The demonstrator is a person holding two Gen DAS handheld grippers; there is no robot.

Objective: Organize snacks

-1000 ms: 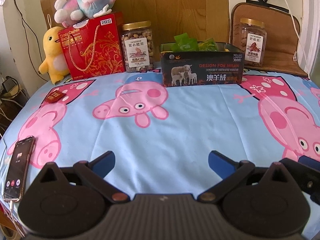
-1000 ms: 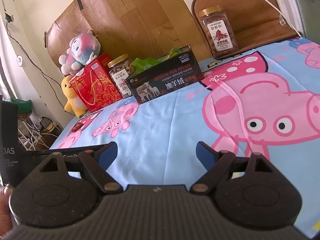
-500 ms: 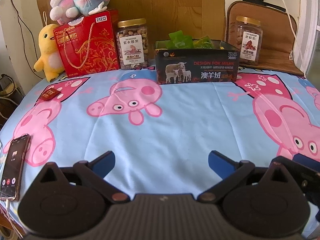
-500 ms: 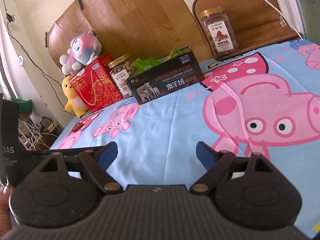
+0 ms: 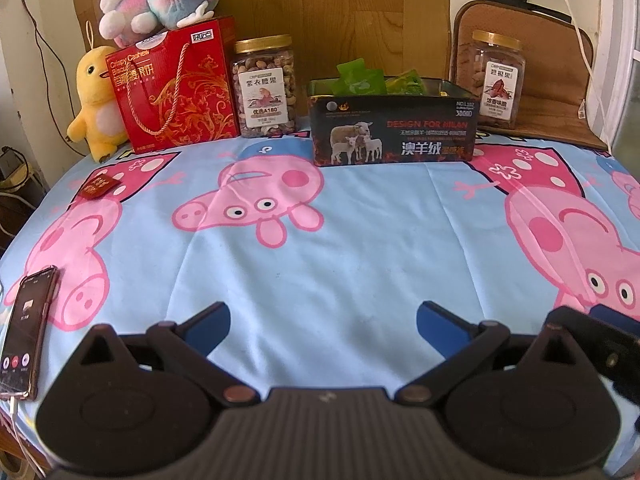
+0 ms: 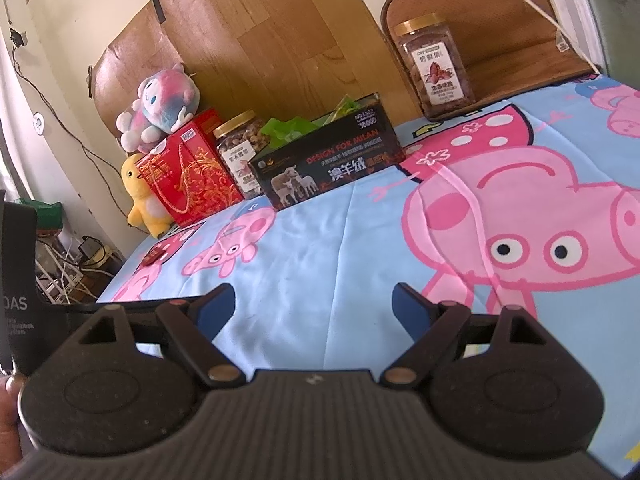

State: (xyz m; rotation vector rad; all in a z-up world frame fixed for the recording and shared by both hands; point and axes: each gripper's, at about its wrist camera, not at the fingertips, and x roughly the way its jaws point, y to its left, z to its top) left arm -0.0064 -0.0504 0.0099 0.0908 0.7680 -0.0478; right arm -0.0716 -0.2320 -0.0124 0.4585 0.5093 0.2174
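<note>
Both your left tongs [image 5: 322,322] and right tongs [image 6: 313,306] hang open and empty. Green packets [image 5: 362,80] already sit in the black box [image 5: 394,130]; one small red packet [image 5: 98,186] remains loose on the desk [image 5: 360,248], apparently the last.

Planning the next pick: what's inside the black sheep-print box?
Green snack packets stick up above the rim of the black box. Anything lower down is hidden by its front wall.

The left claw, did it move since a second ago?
Yes. The left claw crept forward: the sheep-picture box looks bigger in its view, and the phone slid down.
</note>
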